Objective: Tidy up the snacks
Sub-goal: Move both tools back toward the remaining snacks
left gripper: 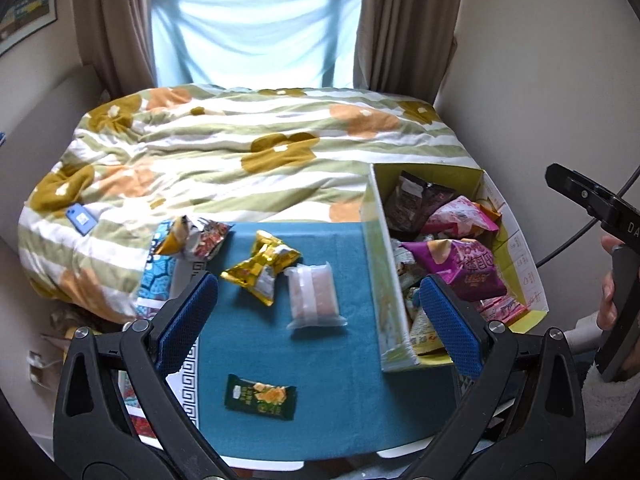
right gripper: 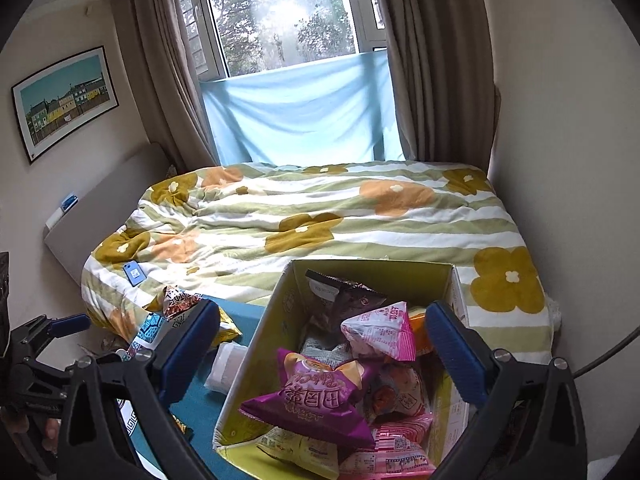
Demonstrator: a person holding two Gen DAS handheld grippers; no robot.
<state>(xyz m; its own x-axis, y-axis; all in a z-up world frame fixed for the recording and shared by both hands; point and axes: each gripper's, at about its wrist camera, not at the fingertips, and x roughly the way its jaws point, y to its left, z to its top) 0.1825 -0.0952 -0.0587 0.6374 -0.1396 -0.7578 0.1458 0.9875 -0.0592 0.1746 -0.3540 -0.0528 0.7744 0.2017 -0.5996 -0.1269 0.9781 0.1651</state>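
**Both grippers empty above the snack table**

My left gripper [left gripper: 318, 320] hangs over the teal cloth [left gripper: 352, 392] with its blue fingers [left gripper: 186, 312] spread wide and nothing between them. Nearest me, at about 6 o'clock on the cloth, lies a dark green snack bar [left gripper: 261, 397]. Farther in, near the middle, a clear pouch [left gripper: 314, 295] lies flat, and just beside it at 10 o'clock sits a gold packet [left gripper: 262, 265]. Past those, at the cloth's far left edge toward 11 o'clock, a crumpled red-and-gold packet [left gripper: 196, 238] rests against the floral duvet [left gripper: 248, 148].

At 3 o'clock of the cloth stands the cardboard box [left gripper: 378, 280], open-topped and filled with bagged snacks. My right gripper [right gripper: 322, 344] hovers over it, fingers [right gripper: 454, 352] fully parted, holding nothing. Directly below it a purple bag [right gripper: 316, 396] lies on top of the pile, a pink-and-white bag [right gripper: 380, 334] just behind it at 1 o'clock, and a dark brown bag [right gripper: 348, 296] leans against the far wall at 12 o'clock.

Beyond the box the duvet stretches away to a blue sheet [right gripper: 300, 116] hung under the window.
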